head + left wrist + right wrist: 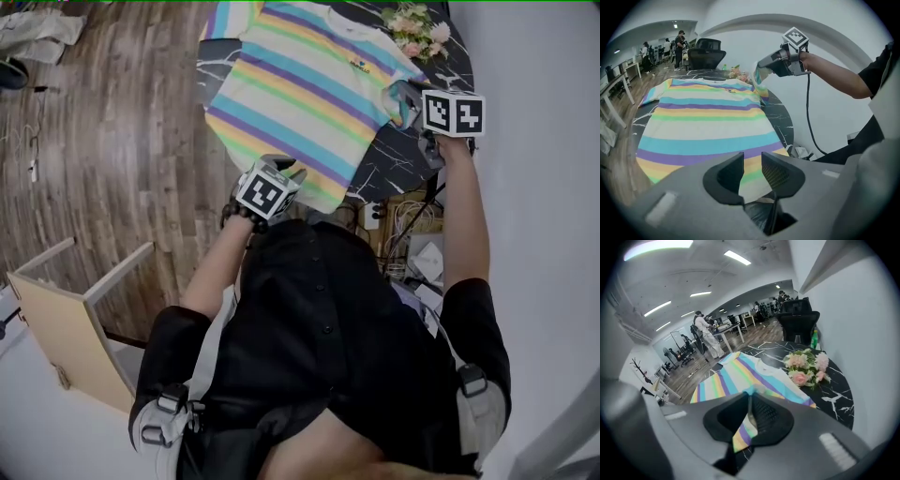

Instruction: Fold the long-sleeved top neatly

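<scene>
- While it lies spread flat, front side up, the pastel rainbow-striped top (300,94) covers most of a round black table with white marble veining (398,159); its lower hem hangs just over the near edge of the table.
- At that hem, the left gripper (284,175) points steeply down. In its own view the left gripper's jaws (752,164) stand a narrow gap apart, and the hem's cream and green stripes show through the gap. No pad visibly presses the cloth.
- On the side by the wall, the right gripper (405,101) has its jaws pressed together on the edge of the top's sleeve. Its own view shows a strip of striped cloth (743,434) caught between the pads and hanging below them.
- Seen from the left gripper view, the right gripper (760,69) holds that sleeve lifted clear of the tabletop, while the body of the top stays flat.
- Beyond the collar, a bunch of pink and white flowers (417,28) lies on the table, near the top but apart from it.
- Below the table's edge, near the wall, what looks like an open brown box (412,246) holds white cables and a small white carton.
- On the wooden floor (112,141) to the person's left stands a pale plywood frame (66,328).
</scene>
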`<state>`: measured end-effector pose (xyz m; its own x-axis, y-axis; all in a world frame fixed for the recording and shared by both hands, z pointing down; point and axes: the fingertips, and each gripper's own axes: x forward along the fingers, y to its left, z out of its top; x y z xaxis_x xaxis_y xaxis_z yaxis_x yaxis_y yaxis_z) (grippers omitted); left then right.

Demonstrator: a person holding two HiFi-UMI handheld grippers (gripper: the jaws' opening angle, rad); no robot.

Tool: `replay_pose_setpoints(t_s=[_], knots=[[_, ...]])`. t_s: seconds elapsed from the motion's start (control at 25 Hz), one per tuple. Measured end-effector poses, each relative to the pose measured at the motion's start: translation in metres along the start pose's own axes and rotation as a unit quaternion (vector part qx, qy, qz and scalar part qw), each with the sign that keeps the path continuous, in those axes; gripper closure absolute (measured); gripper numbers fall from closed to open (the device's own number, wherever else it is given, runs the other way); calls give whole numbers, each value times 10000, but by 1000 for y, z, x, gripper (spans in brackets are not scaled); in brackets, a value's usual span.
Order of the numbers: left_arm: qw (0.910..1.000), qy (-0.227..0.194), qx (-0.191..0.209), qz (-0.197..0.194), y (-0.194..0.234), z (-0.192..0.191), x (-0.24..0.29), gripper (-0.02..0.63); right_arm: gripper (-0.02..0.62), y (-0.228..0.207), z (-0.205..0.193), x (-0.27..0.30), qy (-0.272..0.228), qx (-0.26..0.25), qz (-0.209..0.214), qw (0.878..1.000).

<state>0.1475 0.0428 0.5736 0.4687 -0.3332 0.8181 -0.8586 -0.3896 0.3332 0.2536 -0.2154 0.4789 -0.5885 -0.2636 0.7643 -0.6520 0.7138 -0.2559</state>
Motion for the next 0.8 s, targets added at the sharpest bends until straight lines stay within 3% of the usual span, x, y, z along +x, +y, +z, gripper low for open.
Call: replay_pose_setpoints(t_s=[0.36, 0.8], knots=[[9997, 156, -63, -185, 84, -15, -39, 477, 561, 56, 46, 88, 169, 262, -71, 9995], [9979, 495, 262, -314, 191, -27, -81, 478, 560, 65, 52, 184, 536, 945, -936, 9897]])
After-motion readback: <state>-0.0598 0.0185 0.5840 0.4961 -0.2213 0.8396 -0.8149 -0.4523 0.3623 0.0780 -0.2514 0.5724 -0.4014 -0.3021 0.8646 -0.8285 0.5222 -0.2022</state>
